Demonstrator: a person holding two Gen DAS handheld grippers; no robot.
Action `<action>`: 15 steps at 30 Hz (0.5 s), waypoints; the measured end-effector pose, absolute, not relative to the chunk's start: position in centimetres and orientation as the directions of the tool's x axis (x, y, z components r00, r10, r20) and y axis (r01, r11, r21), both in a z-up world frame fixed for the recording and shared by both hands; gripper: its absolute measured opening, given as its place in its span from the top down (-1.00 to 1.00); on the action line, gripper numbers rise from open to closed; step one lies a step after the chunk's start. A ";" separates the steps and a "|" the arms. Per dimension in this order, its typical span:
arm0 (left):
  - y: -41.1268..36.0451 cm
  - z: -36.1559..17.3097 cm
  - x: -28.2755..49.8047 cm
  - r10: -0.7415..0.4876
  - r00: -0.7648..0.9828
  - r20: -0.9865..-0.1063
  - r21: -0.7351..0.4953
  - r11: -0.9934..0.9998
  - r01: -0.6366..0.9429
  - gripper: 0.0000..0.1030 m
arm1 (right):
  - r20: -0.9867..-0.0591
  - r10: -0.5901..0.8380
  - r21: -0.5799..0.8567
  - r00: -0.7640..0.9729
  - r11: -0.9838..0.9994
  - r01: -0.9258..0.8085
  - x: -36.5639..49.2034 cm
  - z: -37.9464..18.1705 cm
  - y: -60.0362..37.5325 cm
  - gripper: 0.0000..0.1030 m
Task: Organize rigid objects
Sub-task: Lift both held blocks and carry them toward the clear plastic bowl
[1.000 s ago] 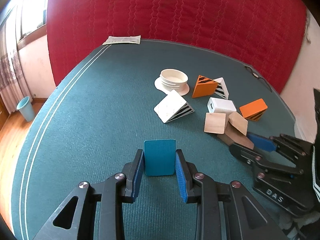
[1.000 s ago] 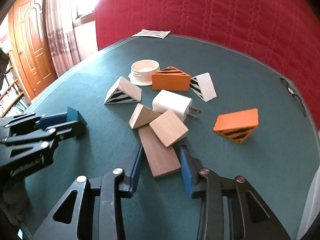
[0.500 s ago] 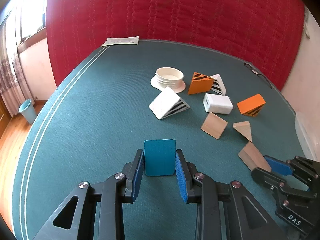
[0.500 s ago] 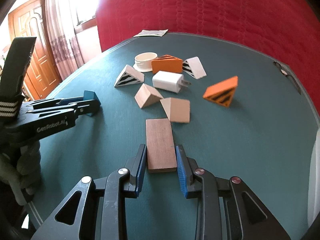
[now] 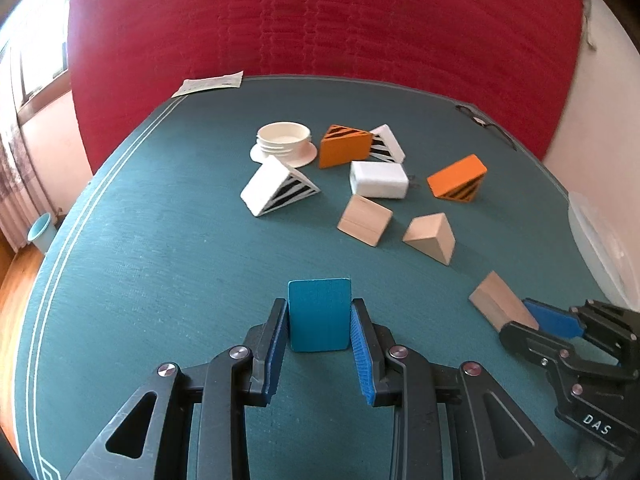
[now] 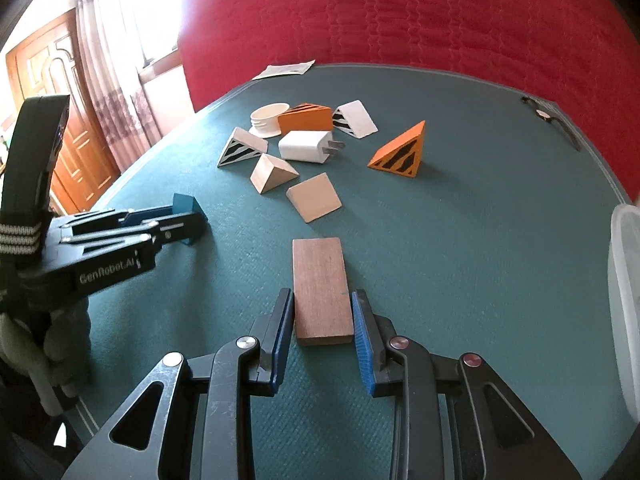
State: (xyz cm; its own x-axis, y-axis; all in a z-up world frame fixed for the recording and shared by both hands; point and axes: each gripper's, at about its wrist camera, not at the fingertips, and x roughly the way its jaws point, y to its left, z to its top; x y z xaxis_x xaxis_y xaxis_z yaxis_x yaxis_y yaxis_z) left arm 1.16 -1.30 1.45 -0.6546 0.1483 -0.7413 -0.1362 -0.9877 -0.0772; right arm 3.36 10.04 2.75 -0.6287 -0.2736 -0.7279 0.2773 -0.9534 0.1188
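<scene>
My left gripper [image 5: 319,334] is shut on a teal block [image 5: 319,314], held near the table's front; both show in the right wrist view [image 6: 188,220] at the left. My right gripper [image 6: 322,322] is shut on a brown wooden block [image 6: 321,290]; that block also shows in the left wrist view [image 5: 494,300] at the right. Two plain wooden wedges [image 5: 364,219] [image 5: 431,237] lie beyond. Two orange striped wedges [image 5: 345,145] [image 5: 458,178], two white striped wedges [image 5: 276,187] [image 5: 386,145], a white charger [image 5: 378,179] and a white lid [image 5: 284,143] lie further back.
The green felt table [image 5: 160,248] has a rounded edge with white lines at the left. A clear plastic container [image 6: 624,304] stands at the right edge. A paper [image 5: 210,83] lies at the far edge. A red quilted wall rises behind. A watch [image 6: 550,118] lies at the far right.
My right gripper has closed on the brown block and pulled it back toward the front right, away from the pile. The left gripper still holds the teal block in much the same place.
</scene>
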 end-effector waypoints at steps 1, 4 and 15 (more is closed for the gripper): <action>-1.2 1.4 1.2 0.146 -0.655 -0.741 -0.074 -0.988 -0.137 0.37 | -0.728 -0.275 0.120 -0.628 -0.953 0.278 3.3 2.8 10.0 0.40; -1.2 1.4 1.2 0.147 -0.655 -0.741 -0.076 -0.988 -0.136 0.37 | -0.728 -0.271 0.114 -0.630 -0.954 0.278 3.2 2.7 10.0 0.39; -1.1 1.3 1.4 0.146 -0.658 -0.739 -0.075 -0.988 -0.135 0.37 | -0.735 -0.198 0.027 -0.648 -0.964 0.264 2.9 2.8 8.7 0.45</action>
